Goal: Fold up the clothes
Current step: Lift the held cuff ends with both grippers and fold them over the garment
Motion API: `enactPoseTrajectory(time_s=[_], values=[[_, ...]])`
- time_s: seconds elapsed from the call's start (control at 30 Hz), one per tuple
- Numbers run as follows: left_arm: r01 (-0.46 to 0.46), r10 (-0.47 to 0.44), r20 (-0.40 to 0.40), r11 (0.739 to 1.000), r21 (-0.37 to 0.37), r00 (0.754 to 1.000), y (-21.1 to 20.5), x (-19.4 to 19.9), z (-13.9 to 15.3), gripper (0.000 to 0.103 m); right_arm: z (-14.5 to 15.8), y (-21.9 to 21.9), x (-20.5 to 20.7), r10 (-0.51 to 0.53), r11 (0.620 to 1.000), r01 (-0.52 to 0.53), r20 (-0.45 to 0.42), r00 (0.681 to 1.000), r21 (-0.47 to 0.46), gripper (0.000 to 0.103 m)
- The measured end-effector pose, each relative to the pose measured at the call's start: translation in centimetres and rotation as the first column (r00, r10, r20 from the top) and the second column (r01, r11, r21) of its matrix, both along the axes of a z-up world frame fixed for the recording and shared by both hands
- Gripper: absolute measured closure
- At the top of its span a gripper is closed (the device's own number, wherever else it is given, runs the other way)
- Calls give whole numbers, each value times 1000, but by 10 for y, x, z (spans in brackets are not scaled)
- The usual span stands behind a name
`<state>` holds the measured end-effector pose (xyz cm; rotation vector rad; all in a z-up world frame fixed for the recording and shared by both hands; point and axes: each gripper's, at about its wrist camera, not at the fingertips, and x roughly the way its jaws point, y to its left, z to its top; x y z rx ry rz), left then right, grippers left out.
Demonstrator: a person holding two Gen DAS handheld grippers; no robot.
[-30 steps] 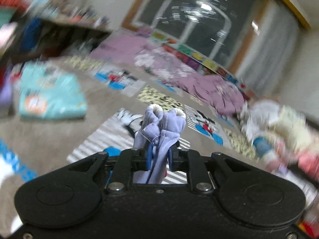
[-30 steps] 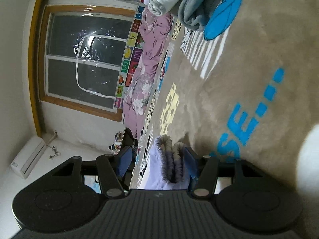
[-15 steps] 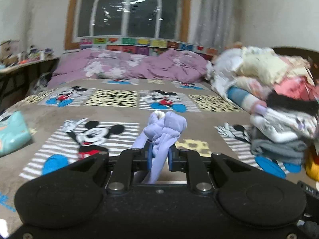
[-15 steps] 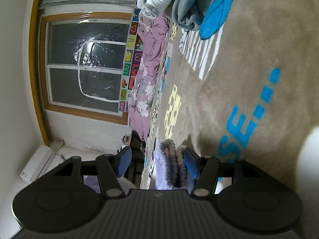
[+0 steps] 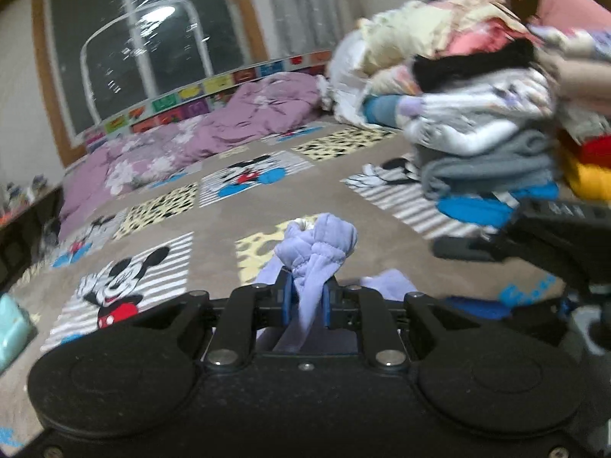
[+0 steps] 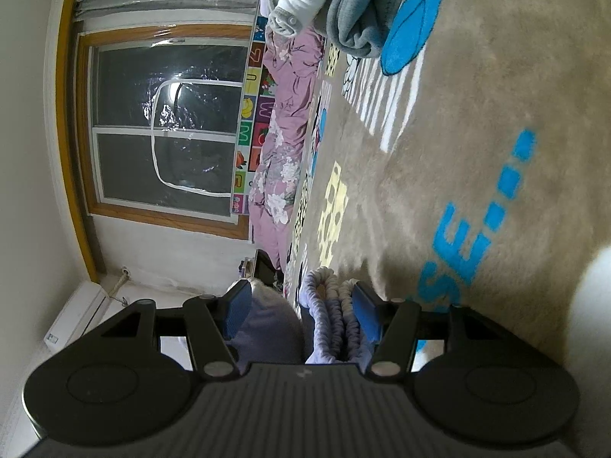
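Note:
My left gripper [image 5: 307, 292] is shut on a lavender garment [image 5: 317, 246], whose bunched elastic edge sticks up past the blue pads, low over the cartoon-print bed cover [image 5: 214, 229]. More lavender cloth [image 5: 385, 284] lies just beyond it. The right gripper's black body [image 5: 553, 236] shows close by on the right. In the right wrist view, rolled on its side, my right gripper [image 6: 301, 297] stands open. The garment's gathered waistband [image 6: 330, 315] lies between the jaws against one blue pad [image 6: 366, 315], with a gap to the other pad [image 6: 238, 307].
A tall pile of mixed clothes [image 5: 477, 107] rises at the right of the bed; its grey and white lower layers [image 6: 343, 7] also show in the right wrist view. A crumpled purple quilt [image 5: 198, 141] lies under the window. A folded teal garment [image 5: 11, 328] sits at far left.
My left gripper has swung right and down with the lavender garment, rolling as it went; the clothes pile and the right gripper have come into its view. The right gripper has stayed put.

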<state>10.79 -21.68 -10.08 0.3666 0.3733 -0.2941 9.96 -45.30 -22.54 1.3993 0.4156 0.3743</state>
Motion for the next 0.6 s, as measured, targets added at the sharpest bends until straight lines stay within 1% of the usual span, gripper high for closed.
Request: enactPoseTrajectory(time_s=[0.17, 0.2, 0.23, 0.27, 0.3, 0.33, 0.37, 0.43, 0.47, 0.5, 0.53, 0.6], values=[[69, -68, -22, 996, 65, 997, -21, -7, -18, 90, 1, 1, 0, 4, 1000, -4, 2, 1000, -13, 44], [99, -95, -55, 993, 72, 994, -24, -6, -21, 90, 1, 0, -1, 4, 1000, -4, 4, 1000, -12, 44], [129, -122, -87, 989, 78, 989, -26, -6, -25, 86, 0, 0, -1, 3, 1000, -3, 5, 1000, -11, 44], [159, -149, -120, 984, 83, 982, -28, -6, -28, 79, 0, 0, -1, 1, 1000, -1, 6, 1000, -9, 44], [189, -175, -149, 978, 85, 973, -30, -6, -31, 76, -1, 0, -2, -1, 1000, 1, 8, 1000, -8, 44], [210, -197, -151, 975, 77, 969, -29, -9, -31, 61, 0, 0, -2, -3, 1000, 3, 10, 1000, -11, 44], [234, -224, -160, 971, 46, 961, -26, -12, -27, 50, 0, 0, -3, -6, 1000, 6, 13, 1000, -14, 44], [271, -269, -174, 963, -16, 947, -18, -18, -19, 50, 3, -1, -4, -16, 999, 16, 19, 1000, -29, 43], [284, -287, -181, 958, -46, 941, -13, -20, -14, 55, 6, -1, -6, -22, 998, 24, 25, 999, -55, 42], [285, -295, -194, 955, -79, 936, -5, -20, -9, 60, 12, 1, -7, -30, 994, 33, 38, 999, -103, 39], [263, -279, -192, 959, -104, 941, 5, -21, -4, 66, 19, 2, -9, -35, 987, 43, 52, 998, -155, 35], [218, -245, -188, 964, -154, 951, 27, -22, 6, 67, 36, 9, -13, -25, 953, 55, 102, 994, -299, 34]])
